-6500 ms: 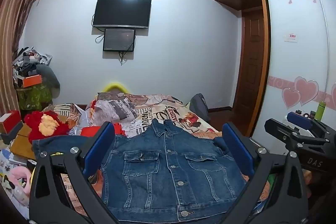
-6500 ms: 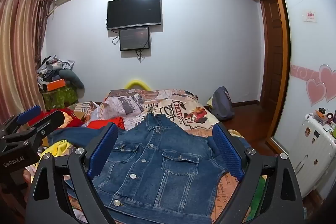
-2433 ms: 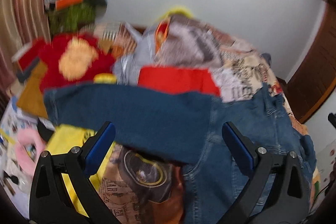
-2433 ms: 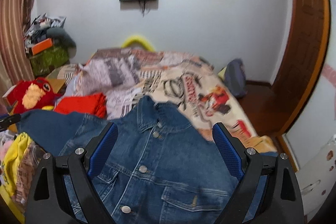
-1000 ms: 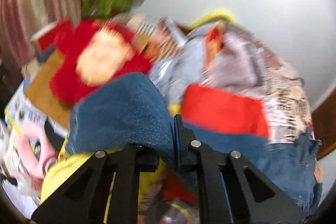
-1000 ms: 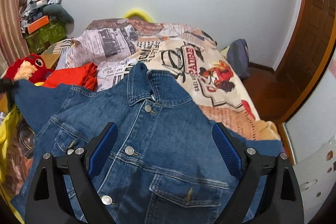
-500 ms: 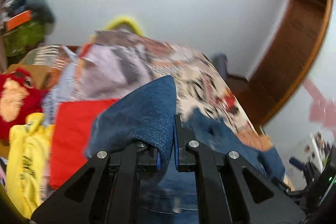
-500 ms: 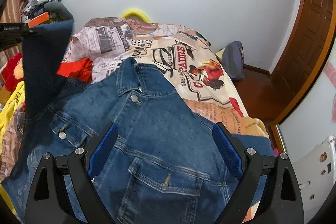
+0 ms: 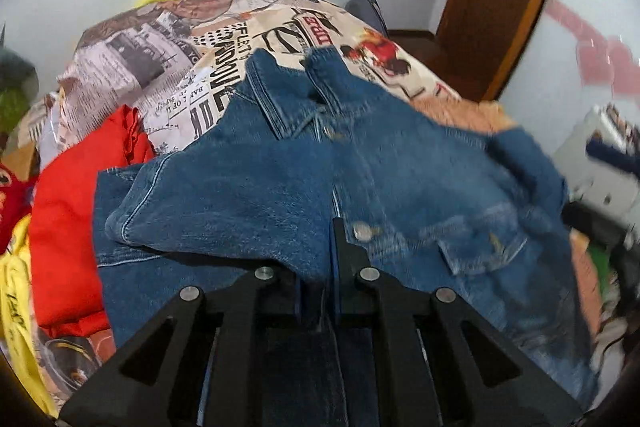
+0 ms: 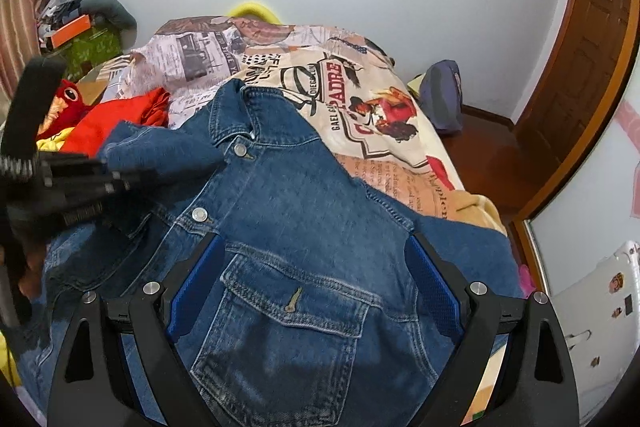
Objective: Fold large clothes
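Observation:
A blue denim jacket (image 10: 304, 211) lies front up on the bed, collar toward the far wall; it also shows in the left wrist view (image 9: 400, 171). My left gripper (image 9: 328, 267) is shut on the jacket's left sleeve (image 9: 224, 203), which is folded over the chest. In the right wrist view the left gripper (image 10: 116, 179) holds that sleeve (image 10: 160, 151) at the left of the jacket. My right gripper (image 10: 312, 287) is open and empty above the right chest pocket (image 10: 296, 303).
The bed has a newspaper-print cover (image 10: 320, 79). A red garment (image 9: 68, 227), a yellow garment (image 9: 16, 287) and a red plush toy (image 10: 66, 99) lie left of the jacket. A dark bag (image 10: 444, 99) and a wooden door (image 10: 580, 67) are at the right.
My left gripper closed on the left sleeve, lifted it and swung it right across the jacket's front. My right gripper moved closer over the jacket and stayed open.

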A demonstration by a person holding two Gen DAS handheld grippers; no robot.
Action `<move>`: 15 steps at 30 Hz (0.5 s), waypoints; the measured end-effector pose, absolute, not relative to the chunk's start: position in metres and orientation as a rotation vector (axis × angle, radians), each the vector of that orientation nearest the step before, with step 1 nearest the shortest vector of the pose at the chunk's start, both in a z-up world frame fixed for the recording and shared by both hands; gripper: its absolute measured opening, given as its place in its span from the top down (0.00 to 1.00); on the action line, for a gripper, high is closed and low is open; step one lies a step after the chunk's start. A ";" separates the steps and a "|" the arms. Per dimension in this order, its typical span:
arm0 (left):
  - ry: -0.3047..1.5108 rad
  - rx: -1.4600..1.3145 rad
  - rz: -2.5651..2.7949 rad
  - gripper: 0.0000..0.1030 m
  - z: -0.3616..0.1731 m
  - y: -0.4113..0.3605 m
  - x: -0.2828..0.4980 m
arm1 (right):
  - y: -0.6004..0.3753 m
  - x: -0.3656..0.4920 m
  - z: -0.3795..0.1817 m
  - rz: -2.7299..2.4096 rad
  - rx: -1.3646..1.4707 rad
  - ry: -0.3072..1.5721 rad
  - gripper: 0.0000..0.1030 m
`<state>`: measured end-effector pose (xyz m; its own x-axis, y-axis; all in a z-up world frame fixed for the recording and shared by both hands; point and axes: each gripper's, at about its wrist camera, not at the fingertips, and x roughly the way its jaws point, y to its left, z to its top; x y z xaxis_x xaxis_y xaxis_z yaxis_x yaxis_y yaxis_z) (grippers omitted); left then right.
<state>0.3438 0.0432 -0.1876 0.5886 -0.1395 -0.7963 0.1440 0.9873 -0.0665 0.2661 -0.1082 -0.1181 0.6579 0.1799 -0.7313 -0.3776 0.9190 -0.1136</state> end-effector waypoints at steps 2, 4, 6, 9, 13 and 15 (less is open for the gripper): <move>0.915 0.040 -0.170 0.89 -0.189 0.038 0.333 | -0.105 0.265 -0.118 0.327 -0.270 0.794 0.13; 0.895 0.060 -0.176 0.85 -0.182 0.039 0.323 | -0.100 0.264 -0.116 0.341 -0.276 0.790 0.13; 0.873 0.063 -0.189 0.74 -0.173 0.044 0.312 | -0.091 0.262 -0.111 0.361 -0.284 0.778 0.13; 0.824 0.051 -0.181 0.57 -0.158 0.054 0.300 | -0.076 0.260 -0.105 0.396 -0.301 0.757 0.13; 0.775 0.037 -0.114 0.44 -0.136 0.081 0.284 | -0.050 0.257 -0.097 0.448 -0.333 0.731 0.13; 0.765 0.013 -0.078 0.41 -0.127 0.102 0.278 | -0.034 0.256 -0.093 0.480 -0.349 0.715 0.13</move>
